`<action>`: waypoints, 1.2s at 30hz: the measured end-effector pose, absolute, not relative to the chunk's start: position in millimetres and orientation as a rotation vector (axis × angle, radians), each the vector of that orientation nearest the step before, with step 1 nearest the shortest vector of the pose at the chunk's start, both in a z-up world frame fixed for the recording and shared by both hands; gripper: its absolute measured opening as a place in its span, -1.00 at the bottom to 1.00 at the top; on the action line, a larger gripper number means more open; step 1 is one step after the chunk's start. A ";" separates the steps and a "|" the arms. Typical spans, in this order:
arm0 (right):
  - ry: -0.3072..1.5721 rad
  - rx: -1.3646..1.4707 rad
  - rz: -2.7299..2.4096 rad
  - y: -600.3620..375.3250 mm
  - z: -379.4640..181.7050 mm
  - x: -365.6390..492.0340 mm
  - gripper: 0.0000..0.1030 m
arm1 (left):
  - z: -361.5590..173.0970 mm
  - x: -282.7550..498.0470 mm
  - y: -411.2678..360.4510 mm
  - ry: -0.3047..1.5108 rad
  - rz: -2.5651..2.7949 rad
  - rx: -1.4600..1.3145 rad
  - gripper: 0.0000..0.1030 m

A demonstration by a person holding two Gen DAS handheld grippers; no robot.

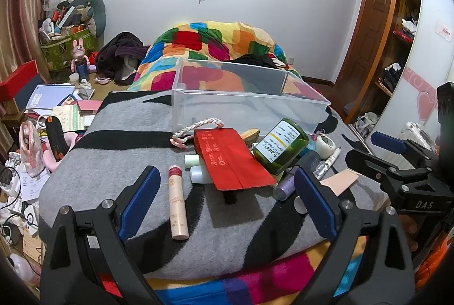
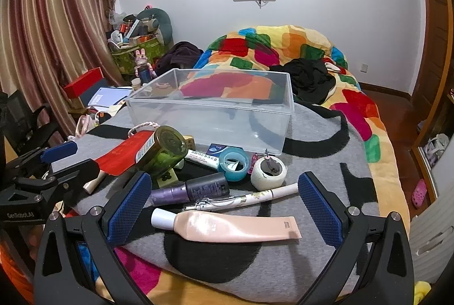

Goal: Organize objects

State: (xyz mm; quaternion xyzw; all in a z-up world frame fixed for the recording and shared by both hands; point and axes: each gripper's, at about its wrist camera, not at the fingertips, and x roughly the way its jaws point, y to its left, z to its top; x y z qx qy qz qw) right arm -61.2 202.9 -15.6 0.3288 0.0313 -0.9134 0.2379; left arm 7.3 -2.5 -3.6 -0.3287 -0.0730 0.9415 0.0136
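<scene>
Well, nothing is sorted yet by the look of it: the clear bin (image 2: pixel 215 112) at the far side of the grey blanket (image 1: pixel 113 177) looks empty. Left to right, the left claw (image 1: pixel 227 200) hovers wide apart with nothing in it, the slim beige tube (image 1: pixel 177 203) between its fingers, the red pouch (image 1: pixel 229 160) and green jar (image 1: pixel 281 146) just beyond. The right claw (image 2: pixel 224 208) gapes too, empty, over the pink squeeze tube (image 2: pixel 227 227), with the purple bottle (image 2: pixel 190 190) and tape rolls (image 2: pixel 252 163) farther off. Everything remains to be binned.
</scene>
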 end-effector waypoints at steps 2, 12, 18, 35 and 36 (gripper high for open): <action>0.085 0.901 -2.486 203.1 -17.3 -61.2 0.98 | -4.7 9.2 -3.6 -0.222 2.932 -1.027 0.68; 0.034 0.926 -2.482 214.0 -24.5 -71.0 0.67 | -15.2 23.7 -39.5 -0.325 2.974 -1.066 0.48; -0.013 0.961 -2.406 207.6 -30.6 -81.7 0.58 | -34.1 14.4 -59.8 -0.394 2.938 -1.173 0.33; -0.139 1.095 -2.155 152.6 -50.5 -121.5 0.18 | -59.4 -10.9 -38.5 -0.177 2.936 -1.216 -0.72; -0.148 1.100 -2.140 151.0 -50.9 -123.3 0.16 | -59.4 -10.9 -40.5 -0.192 2.931 -1.212 -0.72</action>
